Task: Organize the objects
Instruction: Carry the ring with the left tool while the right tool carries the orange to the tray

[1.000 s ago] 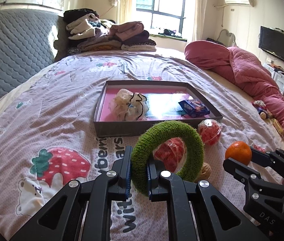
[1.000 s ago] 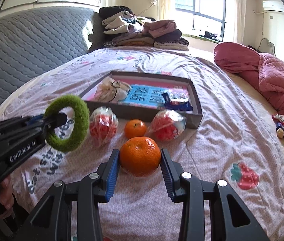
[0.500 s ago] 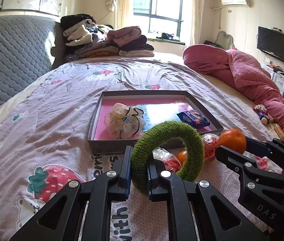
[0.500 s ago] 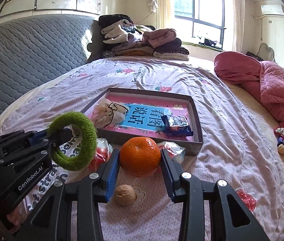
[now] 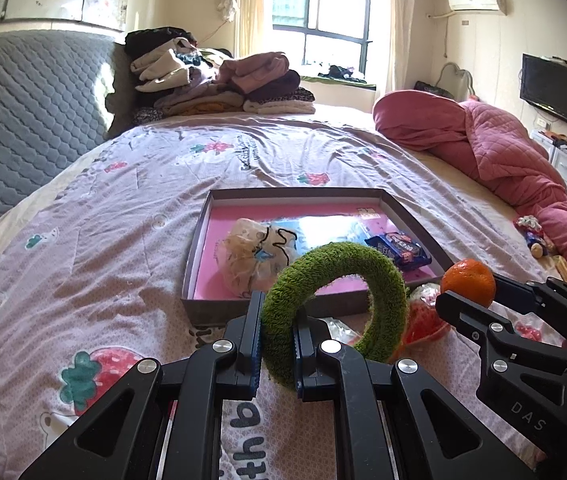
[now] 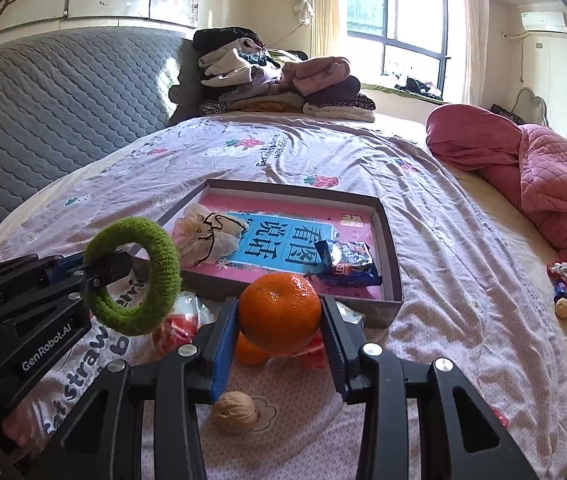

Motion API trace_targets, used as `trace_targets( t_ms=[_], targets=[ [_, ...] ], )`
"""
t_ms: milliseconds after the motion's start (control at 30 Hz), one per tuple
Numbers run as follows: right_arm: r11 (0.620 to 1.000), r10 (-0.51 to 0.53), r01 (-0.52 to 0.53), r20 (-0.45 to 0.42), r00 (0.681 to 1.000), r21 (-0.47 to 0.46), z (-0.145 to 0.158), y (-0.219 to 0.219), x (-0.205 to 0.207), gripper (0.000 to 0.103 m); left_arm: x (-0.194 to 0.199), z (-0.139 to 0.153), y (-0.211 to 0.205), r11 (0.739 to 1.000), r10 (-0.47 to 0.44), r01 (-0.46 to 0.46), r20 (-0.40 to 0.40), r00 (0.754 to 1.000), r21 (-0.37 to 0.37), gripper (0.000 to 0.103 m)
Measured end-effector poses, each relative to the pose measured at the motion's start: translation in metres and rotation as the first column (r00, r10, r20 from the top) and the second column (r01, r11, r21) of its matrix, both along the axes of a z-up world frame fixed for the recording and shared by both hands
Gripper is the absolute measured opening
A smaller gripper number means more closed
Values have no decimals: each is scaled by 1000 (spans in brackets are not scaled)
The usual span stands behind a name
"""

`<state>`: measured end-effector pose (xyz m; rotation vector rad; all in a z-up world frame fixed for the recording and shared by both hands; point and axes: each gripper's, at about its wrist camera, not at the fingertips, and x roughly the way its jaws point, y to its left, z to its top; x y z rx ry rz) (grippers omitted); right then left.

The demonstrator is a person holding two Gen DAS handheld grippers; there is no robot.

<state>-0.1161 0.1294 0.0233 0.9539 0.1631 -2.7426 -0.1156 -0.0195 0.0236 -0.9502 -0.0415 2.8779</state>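
The left gripper (image 5: 276, 344) pinched the soft green ring (image 5: 335, 300) — light, squashy; the right gripper (image 6: 279, 332) clamped the orange (image 6: 279, 312) — firm, probably slippery-skinned.

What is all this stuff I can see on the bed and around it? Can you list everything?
Fuzzy green ring: one, green, held up in the left gripper's jaws.
Orange fruit: two, orange; one in the right gripper's jaws, one on the bedspread below it.
Shallow grey cardboard box: one, pink inside, mid-bed.
Pale drawstring pouch: one, cream, in box.
Blue snack packet: one, in box.
Clear bags of red sweets: two, before the box.
Walnut: one, brown, near edge.
Folded clothes pile: one, at headboard.
Pink quilt: one, right side.
Left gripper: black, shut.
Right gripper: black, shut.
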Motion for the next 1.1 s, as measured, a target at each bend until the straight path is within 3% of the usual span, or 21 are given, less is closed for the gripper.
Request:
trace_targets(
  t_ms=[467,1100],
  targets=[
    [1000,5,-5,-8,1000,28,13,-17,-41,41,-41,9,-18,999,42,-42,2,999,-11,12],
    [996,10,-22,138,990,83,-7,-33,-121,41,-117,-2,-38,997,80,-79,153,985,-14,12]
  ],
)
